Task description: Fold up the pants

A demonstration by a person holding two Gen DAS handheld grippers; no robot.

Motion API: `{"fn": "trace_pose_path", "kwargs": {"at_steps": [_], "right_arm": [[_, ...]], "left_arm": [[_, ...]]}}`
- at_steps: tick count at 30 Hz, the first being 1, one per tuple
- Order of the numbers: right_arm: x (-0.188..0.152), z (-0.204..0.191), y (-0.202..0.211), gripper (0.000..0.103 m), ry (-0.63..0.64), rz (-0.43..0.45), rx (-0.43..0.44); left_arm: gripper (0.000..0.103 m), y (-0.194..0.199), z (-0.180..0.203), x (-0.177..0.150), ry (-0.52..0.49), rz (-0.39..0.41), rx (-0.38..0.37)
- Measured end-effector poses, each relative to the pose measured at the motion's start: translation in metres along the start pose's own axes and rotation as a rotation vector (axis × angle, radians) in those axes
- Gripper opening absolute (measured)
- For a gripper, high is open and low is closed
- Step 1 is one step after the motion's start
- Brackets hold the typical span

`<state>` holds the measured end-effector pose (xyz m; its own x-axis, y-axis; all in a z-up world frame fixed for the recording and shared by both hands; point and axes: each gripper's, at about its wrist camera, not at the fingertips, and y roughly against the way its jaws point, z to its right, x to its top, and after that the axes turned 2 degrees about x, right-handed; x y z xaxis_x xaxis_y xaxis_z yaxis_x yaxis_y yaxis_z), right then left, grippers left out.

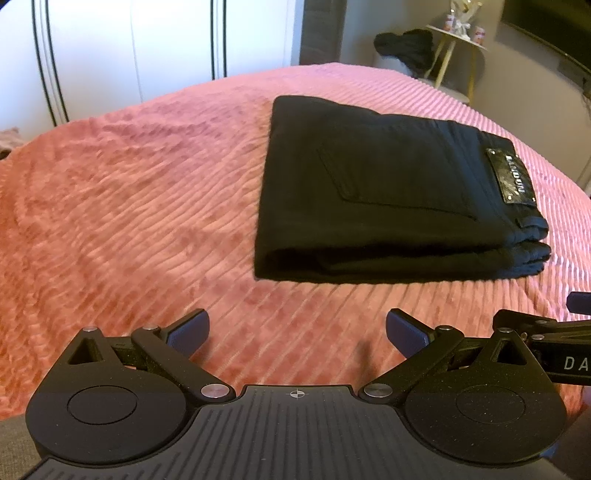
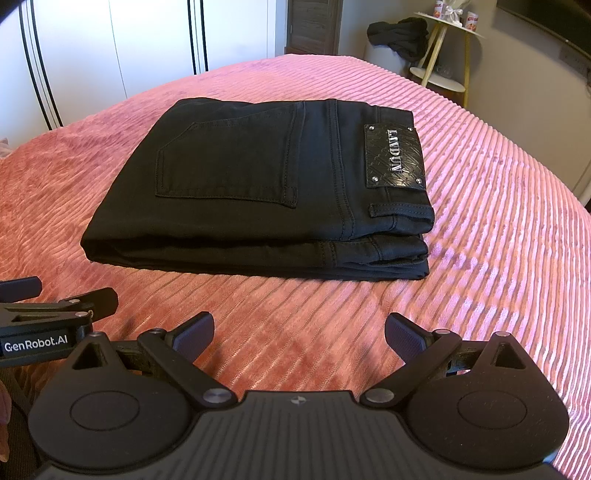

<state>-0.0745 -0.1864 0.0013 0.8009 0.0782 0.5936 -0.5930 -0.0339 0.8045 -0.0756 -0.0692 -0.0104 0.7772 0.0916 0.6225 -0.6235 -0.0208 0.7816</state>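
Observation:
Black pants (image 1: 388, 192) lie folded into a compact stack on the pink ribbed bedspread (image 1: 147, 192), back pocket and leather waistband label up. They also show in the right wrist view (image 2: 258, 192), centred. My left gripper (image 1: 297, 334) is open and empty, held above the bedspread short of the stack's near edge. My right gripper (image 2: 299, 336) is open and empty, also short of the stack. Each gripper shows at the edge of the other's view, the right one (image 1: 546, 332) and the left one (image 2: 55, 306).
White wardrobe doors (image 1: 129, 44) stand beyond the bed at the left. A small round side table (image 2: 448, 48) and a dark garment heap (image 2: 399, 33) stand beyond the bed's far right corner. The bedspread (image 2: 480, 221) extends on all sides of the pants.

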Motion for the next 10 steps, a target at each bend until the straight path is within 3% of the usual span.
{"fn": "trace_pose_path", "kwargs": {"at_steps": [10], "right_arm": [[0.0005,0.0007,-0.0001,0.099,0.002,0.0,0.001]], "left_arm": [[0.103,0.0007,0.0023,-0.001,-0.014,0.013,0.007]]}}
